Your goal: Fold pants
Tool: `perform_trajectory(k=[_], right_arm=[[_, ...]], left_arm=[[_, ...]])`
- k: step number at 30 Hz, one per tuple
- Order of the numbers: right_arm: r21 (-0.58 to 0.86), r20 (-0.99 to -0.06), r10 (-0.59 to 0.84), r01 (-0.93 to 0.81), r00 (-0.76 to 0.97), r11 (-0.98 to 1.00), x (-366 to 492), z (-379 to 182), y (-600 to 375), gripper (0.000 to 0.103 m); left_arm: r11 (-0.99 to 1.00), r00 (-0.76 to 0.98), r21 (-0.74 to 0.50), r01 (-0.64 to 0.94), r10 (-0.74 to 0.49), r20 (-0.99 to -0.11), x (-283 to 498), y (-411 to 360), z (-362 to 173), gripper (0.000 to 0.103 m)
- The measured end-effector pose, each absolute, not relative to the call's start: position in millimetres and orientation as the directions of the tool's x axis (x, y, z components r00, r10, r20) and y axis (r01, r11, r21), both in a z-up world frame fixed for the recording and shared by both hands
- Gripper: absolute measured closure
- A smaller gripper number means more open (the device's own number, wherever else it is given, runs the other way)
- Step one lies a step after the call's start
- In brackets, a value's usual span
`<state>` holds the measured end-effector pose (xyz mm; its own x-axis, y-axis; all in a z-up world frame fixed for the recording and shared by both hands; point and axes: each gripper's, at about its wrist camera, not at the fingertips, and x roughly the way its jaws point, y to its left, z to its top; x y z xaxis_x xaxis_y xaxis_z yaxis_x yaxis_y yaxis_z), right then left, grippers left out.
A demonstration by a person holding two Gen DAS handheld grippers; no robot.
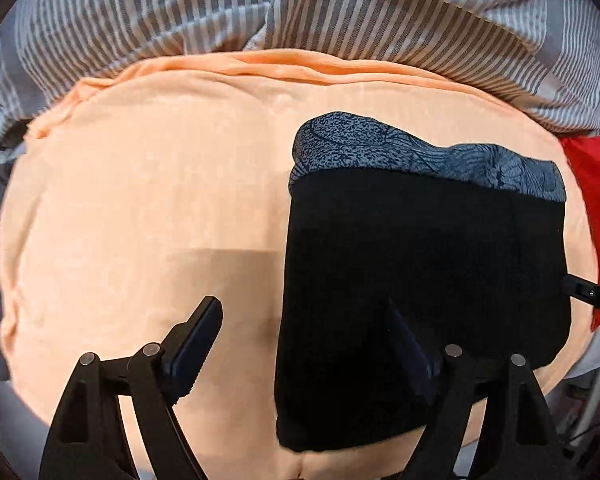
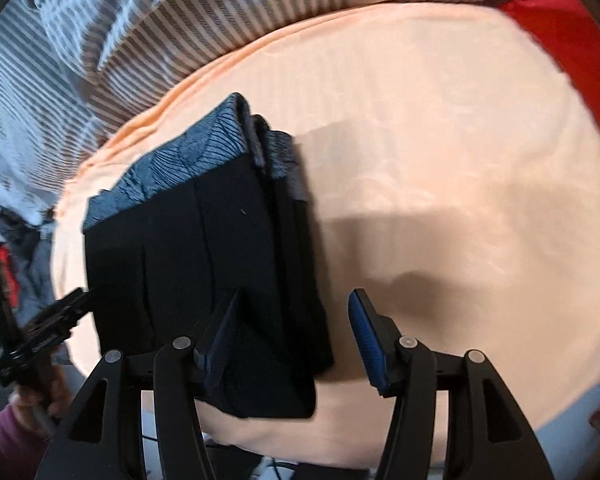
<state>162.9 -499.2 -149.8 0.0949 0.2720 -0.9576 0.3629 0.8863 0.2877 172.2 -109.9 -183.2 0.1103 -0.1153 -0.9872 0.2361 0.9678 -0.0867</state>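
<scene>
Pants (image 1: 420, 280) folded into compact stack on orange sheet (image 1: 140, 200), 3 o'clock of centre in left view. L gripper (image 1: 300, 344) & R gripper (image 2: 292, 332) both apart, empty. Step: release done, prob. final. Next: check edges, tidy if req'd.

peach sheet (image 1: 148, 184) spread flat, lightly wrinkled, its far edge bunched | grey-and-white striped cloth (image 1: 148, 8) heaped just beyond the sheet's far edge | red fabric (image 1: 592, 184) with a pale print at the sheet's right side | dark clutter at left, unclear
</scene>
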Motion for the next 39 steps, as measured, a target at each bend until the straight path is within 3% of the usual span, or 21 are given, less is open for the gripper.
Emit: perform_trajectory(k=[1,2,5,15,19,39], right_arm=[[0.266,-0.964,0.251,0.363,0.089,0.893,161,-145,-498,0.042],[0.243,-0.97,0.227,0.359,0.085,0.901,159,-139,-496,0.039],[0.203,-0.978,0.179,0.325,0.103,0.924,153,-117,-484,0.027],[0.154,-0.986,0.131,0.267,0.102,0.951,145,-91,-428,0.019],[0.131,-0.989,0.11,0.267,0.095,0.955,144,-87,-416,0.0],[0.098,-0.995,0.094,0.27,0.029,0.958,128,-65,-396,0.0]], left_arm=[[0.966,0.115,-0.07,0.25,-0.101,-0.988,167,-112,-177,0.016],[0.964,0.117,-0.062,0.258,-0.095,-0.989,165,-111,-172,0.0],[0.957,0.125,-0.05,0.286,-0.089,-0.988,158,-126,-160,0.0],[0.96,0.096,-0.007,0.28,-0.035,-0.995,136,-145,-149,0.0],[0.958,0.111,0.017,0.286,-0.016,-0.994,127,-146,-138,0.0],[0.953,0.051,0.026,0.303,0.011,-0.999,112,-140,-118,0.0]])
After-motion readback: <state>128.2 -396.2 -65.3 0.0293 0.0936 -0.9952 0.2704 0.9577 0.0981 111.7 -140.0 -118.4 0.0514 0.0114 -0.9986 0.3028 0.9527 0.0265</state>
